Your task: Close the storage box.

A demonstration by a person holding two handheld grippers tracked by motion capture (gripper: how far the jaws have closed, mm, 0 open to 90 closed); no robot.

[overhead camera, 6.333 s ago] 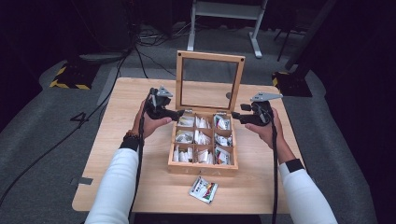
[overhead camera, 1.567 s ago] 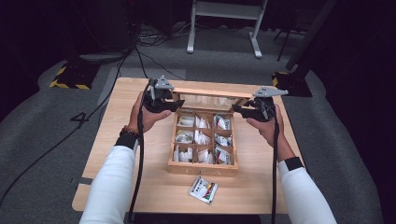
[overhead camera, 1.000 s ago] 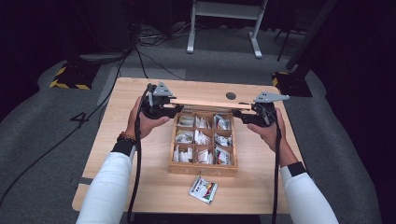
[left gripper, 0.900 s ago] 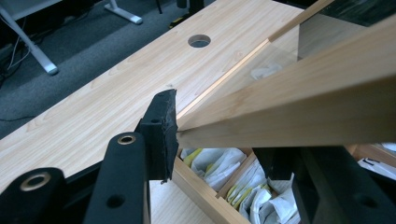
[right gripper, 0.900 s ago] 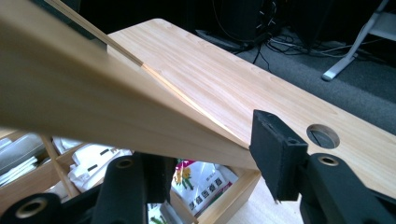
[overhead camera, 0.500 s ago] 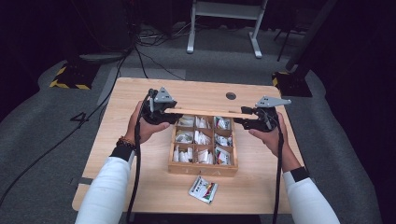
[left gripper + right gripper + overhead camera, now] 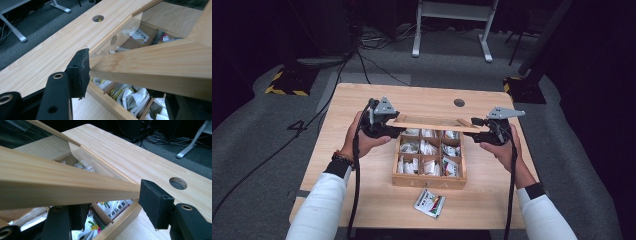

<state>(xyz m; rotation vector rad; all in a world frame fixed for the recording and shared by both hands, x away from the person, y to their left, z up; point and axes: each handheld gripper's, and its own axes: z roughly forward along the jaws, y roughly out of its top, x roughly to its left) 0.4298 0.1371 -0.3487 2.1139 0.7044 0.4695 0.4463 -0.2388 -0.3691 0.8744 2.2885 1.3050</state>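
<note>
— Left gripper [image 7: 393, 123]: what's between its black jaws?

— The left corner of the glass-paned wooden lid [image 7: 434, 122]. One pad [image 7: 79, 72] touches the frame's edge; the jaws have just been opening, so the grip looks loosening.

— And the right gripper [image 7: 482, 125]?

— Jaws fairly wide around the lid's right corner, one pad [image 7: 154, 203] at the frame's end.

— Where's the lid?

— Lowered almost flat over the wooden compartment box of paper packets [image 7: 430, 160], on the light wooden table [image 7: 362, 165].

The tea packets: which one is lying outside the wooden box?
The packet on the table in front of the box, nearest the person. All others sit in compartments.
</note>
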